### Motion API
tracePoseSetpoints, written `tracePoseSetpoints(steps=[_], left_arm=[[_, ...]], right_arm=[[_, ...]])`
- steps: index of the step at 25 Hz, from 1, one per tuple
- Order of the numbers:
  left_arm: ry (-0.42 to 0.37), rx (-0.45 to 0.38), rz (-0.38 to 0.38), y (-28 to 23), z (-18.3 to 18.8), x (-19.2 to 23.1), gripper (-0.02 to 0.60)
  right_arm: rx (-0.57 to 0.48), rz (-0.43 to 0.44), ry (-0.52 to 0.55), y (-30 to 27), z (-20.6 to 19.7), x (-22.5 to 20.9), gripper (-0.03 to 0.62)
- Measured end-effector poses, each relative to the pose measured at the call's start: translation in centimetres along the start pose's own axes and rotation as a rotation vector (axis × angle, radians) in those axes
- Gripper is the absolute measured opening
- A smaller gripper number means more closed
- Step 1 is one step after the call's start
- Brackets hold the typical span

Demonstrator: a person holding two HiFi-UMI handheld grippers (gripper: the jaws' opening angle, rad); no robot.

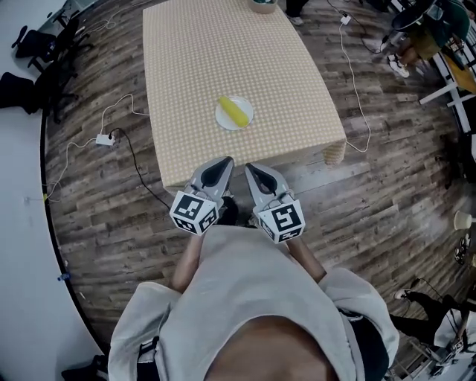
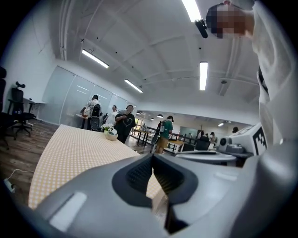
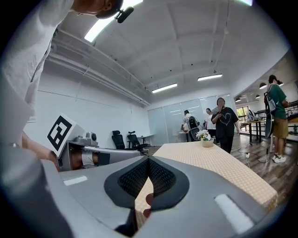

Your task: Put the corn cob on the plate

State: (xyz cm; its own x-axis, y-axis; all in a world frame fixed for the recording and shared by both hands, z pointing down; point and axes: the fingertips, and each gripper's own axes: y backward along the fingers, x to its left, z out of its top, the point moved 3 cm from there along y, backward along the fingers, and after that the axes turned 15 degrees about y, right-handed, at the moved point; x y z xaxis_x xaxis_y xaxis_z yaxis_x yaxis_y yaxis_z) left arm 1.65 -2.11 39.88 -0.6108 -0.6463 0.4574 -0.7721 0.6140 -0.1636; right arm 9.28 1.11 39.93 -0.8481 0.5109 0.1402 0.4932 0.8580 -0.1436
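In the head view a yellow corn cob point(image 1: 233, 110) lies on a small white plate point(image 1: 223, 119) near the middle of the table with the checked cloth point(image 1: 193, 59). Both grippers hang side by side off the table's near edge, well short of the plate. My left gripper point(image 1: 224, 161) is shut with nothing between its pads, and so is my right gripper point(image 1: 251, 169). From the left gripper view the jaws point(image 2: 152, 156) meet over the cloth, with the right gripper point(image 2: 242, 144) beside them. The right gripper view shows its closed tips point(image 3: 148, 160). Plate and cob are hidden in both gripper views.
A bowl with flowers point(image 1: 262, 6) stands at the table's far edge point(image 3: 205, 138). Cables and a power strip point(image 1: 104, 139) lie on the wooden floor to the left. Several people stand beyond the table point(image 2: 125, 122). Office chairs point(image 1: 44, 45) are at far left.
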Motion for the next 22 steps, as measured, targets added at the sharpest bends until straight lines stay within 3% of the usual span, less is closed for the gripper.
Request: tracePoseSetpoints(steps=[12,22], left_arm=[[0.006,-0.014,0.049,5.0,-4.4,-3.9,0.008],[-0.013,-0.033,0.032,5.0,-4.1,-5.0,0.008]], right_arm=[[-0.018,0.04,0.012,4.8,-1.0,3.5,-0.003],[-0.032,0.047,0.029,5.0,-0.6,3.5,-0.003]])
